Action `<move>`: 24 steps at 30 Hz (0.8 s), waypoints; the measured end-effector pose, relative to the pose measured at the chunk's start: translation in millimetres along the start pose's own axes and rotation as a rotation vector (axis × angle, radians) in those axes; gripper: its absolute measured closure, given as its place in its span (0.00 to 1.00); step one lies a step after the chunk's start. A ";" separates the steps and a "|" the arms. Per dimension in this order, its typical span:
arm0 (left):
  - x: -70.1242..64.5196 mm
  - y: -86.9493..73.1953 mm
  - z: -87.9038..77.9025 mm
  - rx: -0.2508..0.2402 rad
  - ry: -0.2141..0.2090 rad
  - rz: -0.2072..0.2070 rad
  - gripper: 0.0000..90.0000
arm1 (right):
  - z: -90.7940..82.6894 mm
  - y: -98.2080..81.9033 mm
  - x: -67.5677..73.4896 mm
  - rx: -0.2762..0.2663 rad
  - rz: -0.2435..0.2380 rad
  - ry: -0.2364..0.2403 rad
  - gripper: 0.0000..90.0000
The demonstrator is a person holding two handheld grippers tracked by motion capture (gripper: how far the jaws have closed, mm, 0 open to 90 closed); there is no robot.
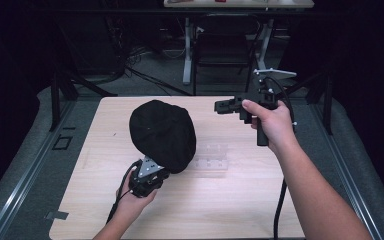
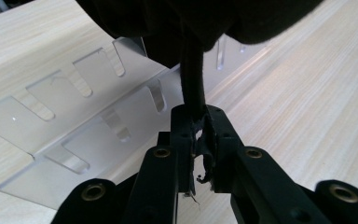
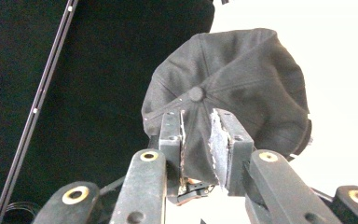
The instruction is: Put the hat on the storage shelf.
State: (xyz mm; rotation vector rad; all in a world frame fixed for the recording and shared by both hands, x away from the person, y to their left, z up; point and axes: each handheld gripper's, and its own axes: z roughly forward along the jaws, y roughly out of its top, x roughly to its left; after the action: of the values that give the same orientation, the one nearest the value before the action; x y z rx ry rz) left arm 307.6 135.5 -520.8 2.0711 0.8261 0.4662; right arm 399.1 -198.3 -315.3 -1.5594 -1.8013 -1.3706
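Left tool (image 2: 198,135) clamping cap (image 1: 162,134), right tool (image 1: 227,106) parted

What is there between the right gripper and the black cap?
Nothing: in the high view, bare wooden table separates the right gripper from the black cap, which the left gripper holds up.

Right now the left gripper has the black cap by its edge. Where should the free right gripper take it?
Take the cap at its rim on the side opposite the left gripper, coming in level from the right gripper's side. The crown is a rounded dome with little to pinch; the thin edge, as the left jaws show, fits between the jaws.
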 end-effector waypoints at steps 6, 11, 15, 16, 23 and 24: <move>5.1 -4.3 -13.0 -0.023 -0.016 -0.050 0.82 | -6.3 -5.4 0.1 -0.016 -0.024 -0.040 0.82; 13.1 -8.3 -27.0 -0.055 -0.014 -0.076 0.71 | -12.3 -13.2 -2.0 -0.018 -0.051 -0.092 0.82; 20.3 -14.8 -35.8 -0.059 0.010 -0.121 0.64 | -18.1 -23.9 -4.6 -0.030 -0.067 -0.129 0.82; 22.3 -17.0 -37.7 -0.061 0.013 -0.133 0.62 | -19.9 -26.4 -5.6 -0.025 -0.076 -0.139 0.81; 30.8 -31.5 -46.5 -0.094 0.021 -0.184 0.57 | -27.6 -44.8 -15.9 -0.018 -0.093 -0.159 0.80; 31.7 -33.5 -47.0 -0.092 0.023 -0.187 0.56 | -28.6 -47.8 -17.4 -0.020 -0.100 -0.170 0.80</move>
State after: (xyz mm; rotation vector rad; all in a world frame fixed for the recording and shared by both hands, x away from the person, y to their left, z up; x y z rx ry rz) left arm 289.8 198.9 -519.7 1.8863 0.9835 0.4180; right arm 352.7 -227.0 -336.1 -1.6611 -1.9965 -1.3393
